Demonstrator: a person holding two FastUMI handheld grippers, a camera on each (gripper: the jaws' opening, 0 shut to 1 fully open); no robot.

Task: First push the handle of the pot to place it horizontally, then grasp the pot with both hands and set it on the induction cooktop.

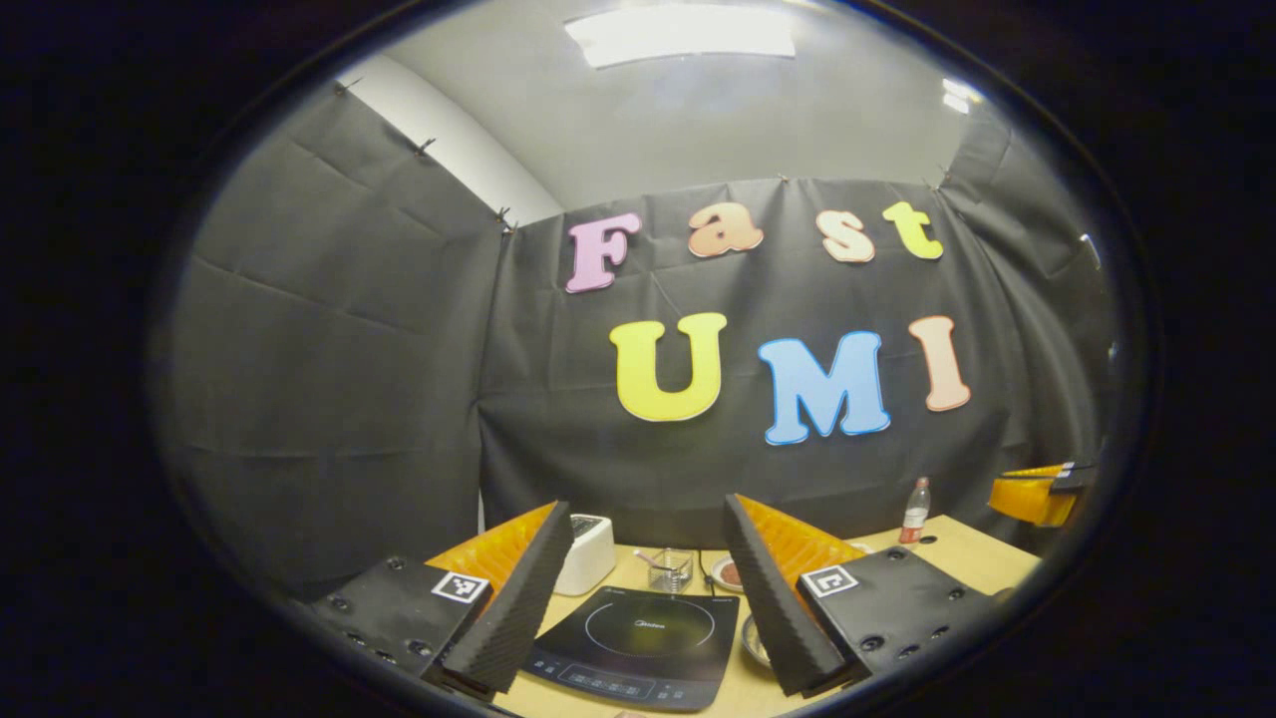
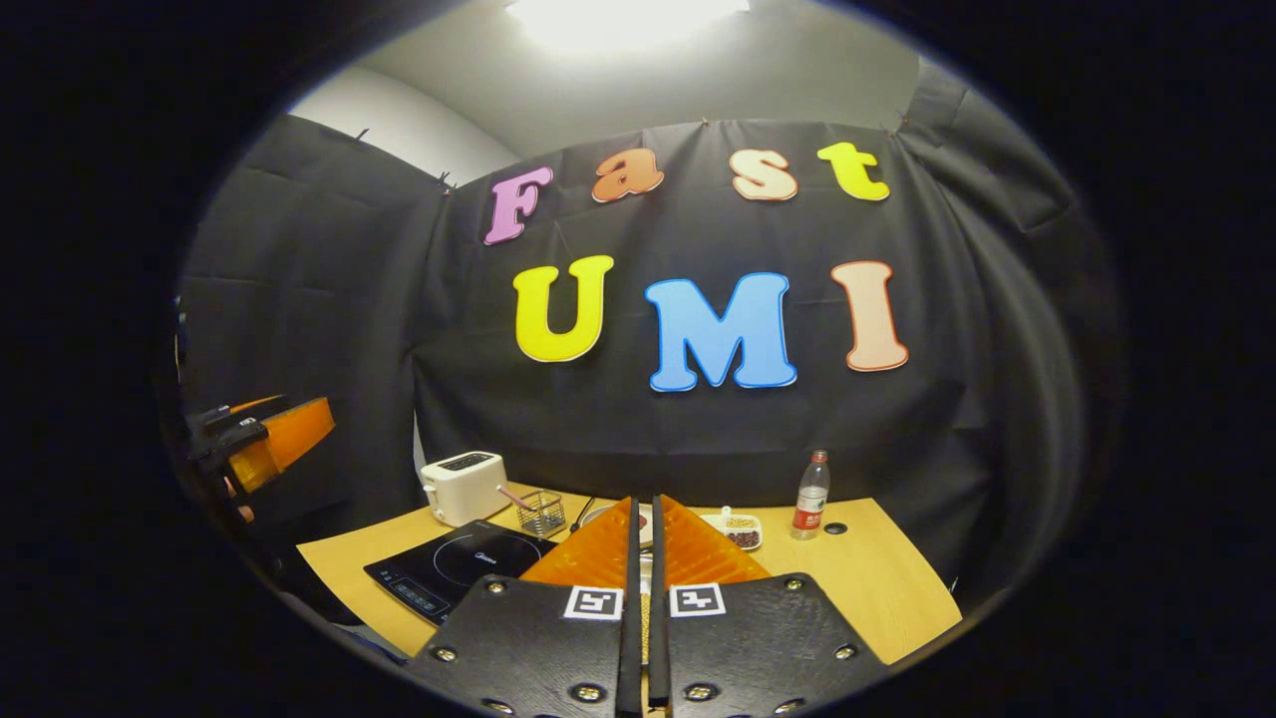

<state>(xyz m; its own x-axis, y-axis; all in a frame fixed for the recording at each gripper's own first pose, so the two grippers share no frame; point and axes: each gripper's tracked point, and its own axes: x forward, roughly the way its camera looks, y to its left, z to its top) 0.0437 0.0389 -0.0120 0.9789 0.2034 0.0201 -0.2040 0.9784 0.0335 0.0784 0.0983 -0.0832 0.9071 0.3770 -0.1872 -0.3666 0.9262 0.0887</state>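
In the left gripper view the left gripper (image 1: 648, 598) sits at the bottom of the frame with its two fingers spread wide and nothing between them, held above the wooden worktop (image 1: 957, 553). Through the gap between the fingers lies the black induction cooktop (image 1: 638, 643), bottom centre, its surface bare. Just right of it, at the inner edge of the right finger, a metal rim (image 1: 755, 638) peeks out; I cannot tell whether that is the pot. Behind the cooktop stand a white toaster (image 1: 588, 553), a small wire basket (image 1: 671, 568) and a little dish (image 1: 728, 573), with a bottle (image 1: 916, 512) toward the right. In the right gripper view the right gripper (image 2: 645, 583) fills the bottom centre, its fingers drawn together with only a thin slit and gripping nothing. At the left edge of that frame the left gripper hangs well above the worktop.
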